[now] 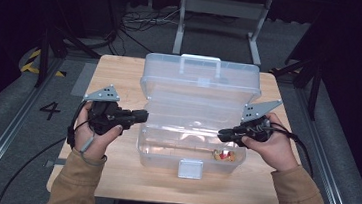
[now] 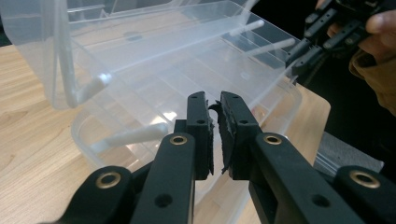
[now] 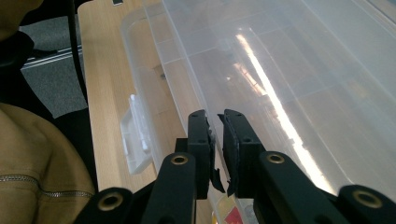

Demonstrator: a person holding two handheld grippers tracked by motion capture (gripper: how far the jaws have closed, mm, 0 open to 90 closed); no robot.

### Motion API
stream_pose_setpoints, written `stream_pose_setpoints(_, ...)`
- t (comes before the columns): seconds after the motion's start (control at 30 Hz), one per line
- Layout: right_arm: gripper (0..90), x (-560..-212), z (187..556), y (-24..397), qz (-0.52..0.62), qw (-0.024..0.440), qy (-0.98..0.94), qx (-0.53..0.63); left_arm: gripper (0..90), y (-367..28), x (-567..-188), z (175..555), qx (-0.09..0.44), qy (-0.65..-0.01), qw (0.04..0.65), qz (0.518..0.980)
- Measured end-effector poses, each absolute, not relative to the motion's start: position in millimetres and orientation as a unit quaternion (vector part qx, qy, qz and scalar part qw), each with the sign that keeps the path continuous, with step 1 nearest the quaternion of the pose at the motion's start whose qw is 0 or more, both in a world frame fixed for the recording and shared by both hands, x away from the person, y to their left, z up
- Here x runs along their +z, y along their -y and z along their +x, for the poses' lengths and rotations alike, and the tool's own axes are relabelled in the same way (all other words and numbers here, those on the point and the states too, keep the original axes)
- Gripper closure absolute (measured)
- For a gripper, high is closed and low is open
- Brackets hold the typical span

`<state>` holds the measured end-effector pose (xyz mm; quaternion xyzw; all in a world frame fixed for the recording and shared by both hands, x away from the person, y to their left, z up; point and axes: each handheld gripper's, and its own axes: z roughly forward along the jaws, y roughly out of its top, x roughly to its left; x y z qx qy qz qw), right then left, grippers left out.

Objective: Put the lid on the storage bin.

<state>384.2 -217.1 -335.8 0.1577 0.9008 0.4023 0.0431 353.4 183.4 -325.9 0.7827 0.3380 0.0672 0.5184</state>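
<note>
Tan sleeves [image 1: 77, 182] enter from the bottom of the high view; each hand holds one gripper at a side of a clear plastic box [image 1: 192, 148] standing mid-table on the wooden table [image 1: 111, 175].

Left gripper [image 1: 143, 115]: positioned at the left wall of the box, jaws pointing inward toward it. In the left gripper view its jaws [image 2: 214, 119] stand almost together with a thin gap between the worn pads; nothing is held. The tips sit at the box rim; contact cannot be confirmed.

Right gripper [image 1: 221, 134]: positioned at the right wall of the box, jaws pointing inward. In the right gripper view its jaws [image 3: 215, 135] are likewise nearly closed, with a narrow slit and nothing between them, just above the box rim.

Box: the lid [image 1: 201, 79] is raised, leaning back, with its handle [image 1: 201, 60] on top. A white latch [image 1: 190, 168] hangs at the front wall. A small red and yellow item [image 1: 225, 155] lies inside, at the front right corner.
</note>
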Motion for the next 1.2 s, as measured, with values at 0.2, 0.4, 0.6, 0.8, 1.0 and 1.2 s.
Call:
stream_pose_setpoints(0.2,82.1,-338,381,219,0.159,0.038,-0.898,0.408,85.2,-177,-328,357,0.093,-0.353,0.51,0.779)
stream_pose_setpoints(0.4,82.2,-341,377,220,0.156,0.032,-0.902,0.403,89.5,-184,-326,356,0.103,-0.372,0.517,0.764)
stream_pose_setpoints(0.6,82.1,-345,374,222,0.156,0.027,-0.899,0.408,89.6,-183,-327,356,0.103,-0.373,0.512,0.766)
stream_pose_setpoints(0.8,87.1,-340,369,233,0.162,0.035,-0.881,0.444,89.6,-184,-328,356,0.098,-0.371,0.508,0.771)
stream_pose_setpoints(1.0,89.8,-340,363,252,0.184,0.053,-0.86,0.473,89.5,-183,-328,355,0.093,-0.369,0.503,0.776)
stream_pose_setpoints(1.2,90.0,-343,357,267,0.201,0.064,-0.838,0.504,89.3,-182,-328,354,0.087,-0.363,0.494,0.786)
